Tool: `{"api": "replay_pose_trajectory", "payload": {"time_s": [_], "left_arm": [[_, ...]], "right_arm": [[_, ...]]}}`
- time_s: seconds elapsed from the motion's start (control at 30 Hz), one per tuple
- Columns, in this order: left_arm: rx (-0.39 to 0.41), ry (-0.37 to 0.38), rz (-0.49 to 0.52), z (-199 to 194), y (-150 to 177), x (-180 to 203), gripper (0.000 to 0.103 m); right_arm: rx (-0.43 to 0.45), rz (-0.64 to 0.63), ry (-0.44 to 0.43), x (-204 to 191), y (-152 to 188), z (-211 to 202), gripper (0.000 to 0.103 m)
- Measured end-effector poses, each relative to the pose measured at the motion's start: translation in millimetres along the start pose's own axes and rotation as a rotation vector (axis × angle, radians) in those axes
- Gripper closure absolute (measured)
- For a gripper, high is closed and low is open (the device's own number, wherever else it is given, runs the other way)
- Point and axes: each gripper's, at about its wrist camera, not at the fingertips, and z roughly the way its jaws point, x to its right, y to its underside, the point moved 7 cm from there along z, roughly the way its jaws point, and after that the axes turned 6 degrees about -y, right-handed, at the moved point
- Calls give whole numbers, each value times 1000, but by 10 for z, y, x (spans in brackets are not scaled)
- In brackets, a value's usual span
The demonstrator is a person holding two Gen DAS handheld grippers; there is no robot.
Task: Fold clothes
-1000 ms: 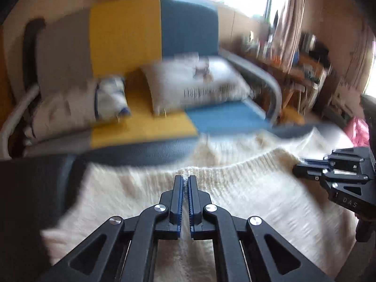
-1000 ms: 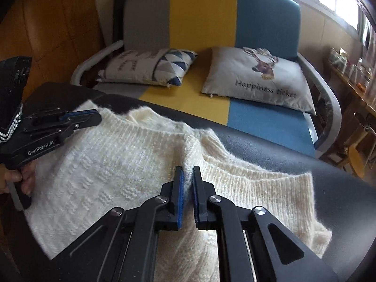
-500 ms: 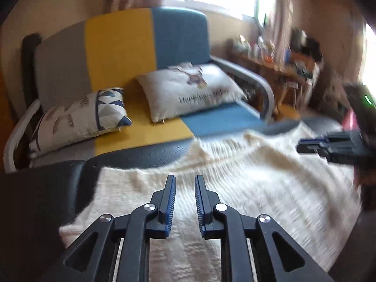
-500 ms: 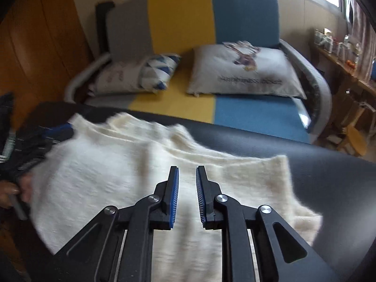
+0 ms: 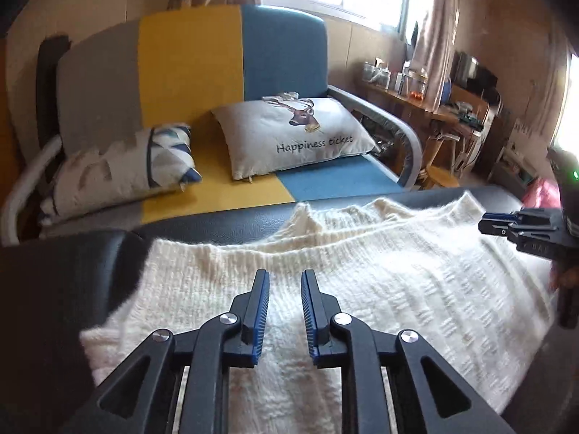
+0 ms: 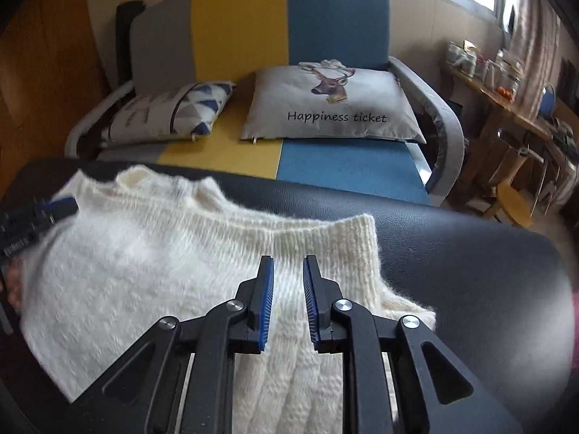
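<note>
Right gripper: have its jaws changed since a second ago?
Yes. The right gripper has opened; its jaws now stand apart above the cream knitted sweater, nothing between them.

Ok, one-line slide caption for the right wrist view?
Open right tongs hover over a cream knit sweater spread on a black padded table, striped sofa behind.

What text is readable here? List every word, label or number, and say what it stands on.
"Happiness ticket": printed on the deer cushion on the sofa.
Lettering on the right hand-held gripper body: too small to read.
Print on the triangle-patterned cushion: blurred, unreadable.
</note>
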Motion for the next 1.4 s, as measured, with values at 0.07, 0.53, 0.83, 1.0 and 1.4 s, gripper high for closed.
{"api": "replay_pose_trajectory", "payload": {"time_s": [0.07, 0.53, 0.83, 1.0, 1.4], "left_arm": [[-67, -27, 32, 186, 104, 20, 85], [-6, -88, -40, -621, 525, -166, 82], [-25, -111, -109, -733, 677, -214, 81], [4, 4, -35, -995, 523, 234, 81], [-98, 284, 323, -221, -174, 2266, 81]], "right_arm": [[-31, 17, 16, 85, 61, 122, 77], [-31, 112, -127, -150, 894, -877, 65], [7, 253, -213, -47, 1256, -1044, 65], [44, 392, -411, 267, 1536, -1285, 48], [2, 310, -775, 362, 1504, -1006, 48]]}}
